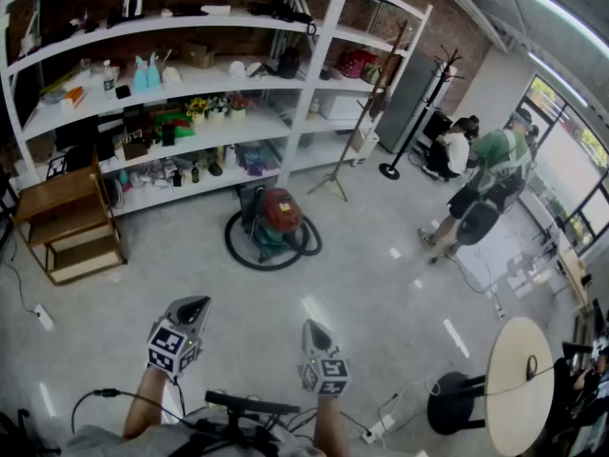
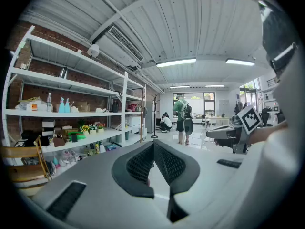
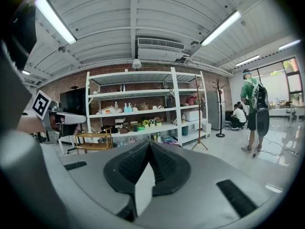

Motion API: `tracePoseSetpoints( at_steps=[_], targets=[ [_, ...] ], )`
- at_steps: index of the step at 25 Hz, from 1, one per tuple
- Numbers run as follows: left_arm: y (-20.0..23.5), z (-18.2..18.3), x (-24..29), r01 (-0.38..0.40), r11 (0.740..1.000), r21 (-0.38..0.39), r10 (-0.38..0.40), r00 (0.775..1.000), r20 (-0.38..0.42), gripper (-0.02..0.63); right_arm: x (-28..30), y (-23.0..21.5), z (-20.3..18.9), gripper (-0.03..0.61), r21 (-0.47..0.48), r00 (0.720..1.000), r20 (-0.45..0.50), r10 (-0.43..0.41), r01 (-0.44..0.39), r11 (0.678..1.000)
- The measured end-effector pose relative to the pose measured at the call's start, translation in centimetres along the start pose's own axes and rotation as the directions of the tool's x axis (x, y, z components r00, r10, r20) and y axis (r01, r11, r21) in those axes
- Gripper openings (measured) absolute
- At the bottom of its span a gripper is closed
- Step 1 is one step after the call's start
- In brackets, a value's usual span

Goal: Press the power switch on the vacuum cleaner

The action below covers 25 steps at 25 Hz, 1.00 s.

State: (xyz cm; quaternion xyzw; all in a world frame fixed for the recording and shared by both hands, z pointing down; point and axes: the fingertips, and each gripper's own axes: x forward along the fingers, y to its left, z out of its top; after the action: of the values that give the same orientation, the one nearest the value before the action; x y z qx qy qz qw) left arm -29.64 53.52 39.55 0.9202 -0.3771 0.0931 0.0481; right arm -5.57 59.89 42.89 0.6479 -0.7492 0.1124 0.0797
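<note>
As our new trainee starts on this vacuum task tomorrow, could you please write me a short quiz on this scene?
1. Where does the vacuum cleaner stand? A) on the floor before the white shelves; B) on their top shelf; C) hanging from a hook.
2. Fill in: the tongs of the left gripper and the right gripper are both ____.
3. True or false: the left gripper touches the vacuum cleaner's power switch.
Key: 1 A. 2 shut, with nothing between them. 3 false; both grippers are well short of the vacuum cleaner.
</note>
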Motion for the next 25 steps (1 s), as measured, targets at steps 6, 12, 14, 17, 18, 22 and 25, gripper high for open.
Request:
tracePoseSetpoints(
  at_steps=[6,12,14,17,18,22,25],
  targets=[
    [0.1,0.4,0.6,0.009,1.000,-0.007,-0.009,1.000,-0.005,-0.006,0.5,0.1,0.6,0.012,0.034,1.000,0.020,0.012,-0.012,0.999],
    [-0.8,0.4,1.9,0.020,1.000,0.003,-0.020,1.000,-0.012,-0.006,0.5,-1.1,0.4,0.012,0.038,1.000,0.020,0.021,-0.022,0.999],
    [-1.2,0.5,2.3,0.018,1.000,0.004,-0.018,1.000,-0.015,-0.006,0.5,-1.8,0.4,0.012,0.033,1.000,0.020,0.022,-0.022,0.999],
    [-2.1,0.5,3.0,0.014,1.000,0.008,-0.014,1.000,-0.021,-0.006,0.3,-2.8,0.5,0.012,0.034,0.999,0.016,0.030,-0.031,0.999],
    [-2.5,0.5,3.3,0.012,1.000,0.010,-0.012,1.000,-0.021,-0.006,0.2,-3.1,0.5,0.012,0.031,0.999,0.014,0.037,-0.037,0.999],
    [-4.0,0.5,4.1,0.004,1.000,0.016,-0.004,1.000,-0.021,-0.006,0.0,-4.5,0.2,0.012,0.005,0.997,0.008,0.071,-0.071,0.997],
    [-4.9,0.5,4.5,-0.002,1.000,0.018,0.003,1.000,-0.025,-0.006,-0.3,-5.2,0.2,0.012,0.000,0.996,0.004,0.086,-0.086,0.996]
  ],
)
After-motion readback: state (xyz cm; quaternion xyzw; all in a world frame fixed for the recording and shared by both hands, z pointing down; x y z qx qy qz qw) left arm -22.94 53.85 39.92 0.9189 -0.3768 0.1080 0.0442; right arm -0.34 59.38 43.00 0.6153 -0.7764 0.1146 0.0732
